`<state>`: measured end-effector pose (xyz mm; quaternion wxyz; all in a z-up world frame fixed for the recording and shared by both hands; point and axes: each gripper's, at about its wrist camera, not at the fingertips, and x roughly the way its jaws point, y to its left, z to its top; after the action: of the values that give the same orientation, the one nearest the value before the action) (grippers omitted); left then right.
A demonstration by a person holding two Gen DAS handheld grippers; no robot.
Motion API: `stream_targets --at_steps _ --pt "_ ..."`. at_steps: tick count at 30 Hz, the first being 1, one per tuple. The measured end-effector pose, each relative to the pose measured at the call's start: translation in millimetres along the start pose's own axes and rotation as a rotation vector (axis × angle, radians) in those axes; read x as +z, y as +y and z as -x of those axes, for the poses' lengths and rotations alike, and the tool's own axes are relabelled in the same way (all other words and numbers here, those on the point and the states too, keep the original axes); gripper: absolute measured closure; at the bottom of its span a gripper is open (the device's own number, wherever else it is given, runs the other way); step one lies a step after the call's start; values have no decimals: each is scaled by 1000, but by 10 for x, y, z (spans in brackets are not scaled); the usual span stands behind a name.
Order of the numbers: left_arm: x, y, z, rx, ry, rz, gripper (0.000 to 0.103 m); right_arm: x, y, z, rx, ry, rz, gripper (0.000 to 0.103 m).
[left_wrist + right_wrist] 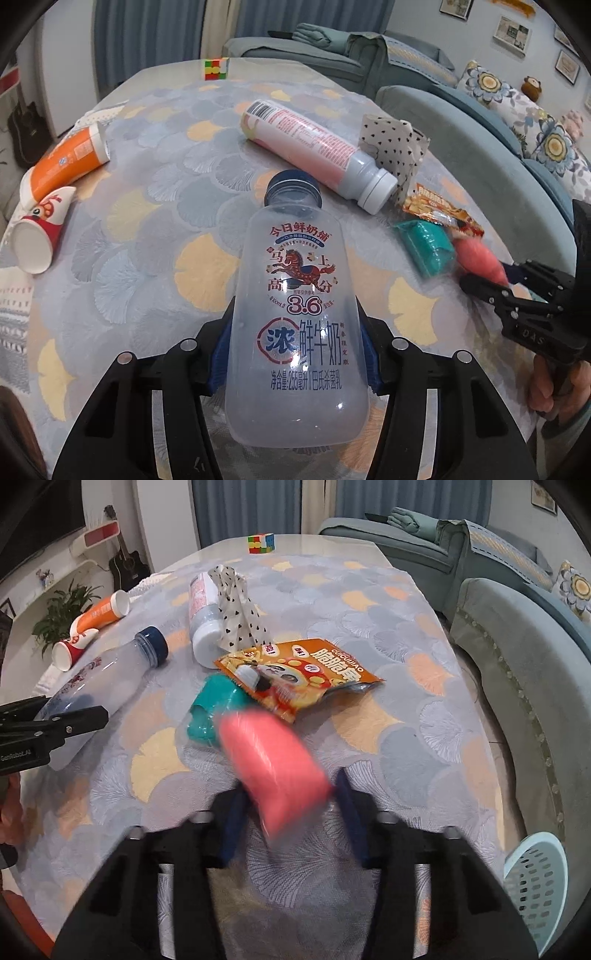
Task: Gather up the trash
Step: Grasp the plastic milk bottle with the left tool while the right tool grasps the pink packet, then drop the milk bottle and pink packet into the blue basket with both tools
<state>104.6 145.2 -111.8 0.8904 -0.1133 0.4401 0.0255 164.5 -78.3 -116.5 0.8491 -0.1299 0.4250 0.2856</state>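
On table (pixel 155 206) | left tongs (pixel 295 354) grip milk bottle (pixel 299 306) | right tongs (pixel 288 812) grip pink roll (pixel 273 760)

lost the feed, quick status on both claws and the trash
Left claw shut on milk bottle. Right claw holds blurred pink item. Cups, wrapper on table.

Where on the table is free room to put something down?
Free patches: the cloth between the paper cups and the clear milk bottle; the far stretch before the Rubik's cube. Crowded: around the pink bottle, snack bag and teal packet.
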Motion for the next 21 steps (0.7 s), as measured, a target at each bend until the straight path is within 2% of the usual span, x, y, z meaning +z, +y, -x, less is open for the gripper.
stream_targets --at_steps 2,3,10,15,21 --pt "2 -20 33 -9 -14 -4 49 -13 0 20 0 -7 -3 86" --pt "6 -30 54 -13 -24 -6 49 -22 3 31 3 -10 -6 87" --pt "-3 -65 151 -31 -48 1 49 -83 33 137 31 -33 -18 87" --pt "0 -103 253 -50 -80 -1 49 -134 17 354 28 -100 -55 88" --pt "95 -351 580 -124 -147 -53 49 -220 -80 768 6 -170 -116 88"
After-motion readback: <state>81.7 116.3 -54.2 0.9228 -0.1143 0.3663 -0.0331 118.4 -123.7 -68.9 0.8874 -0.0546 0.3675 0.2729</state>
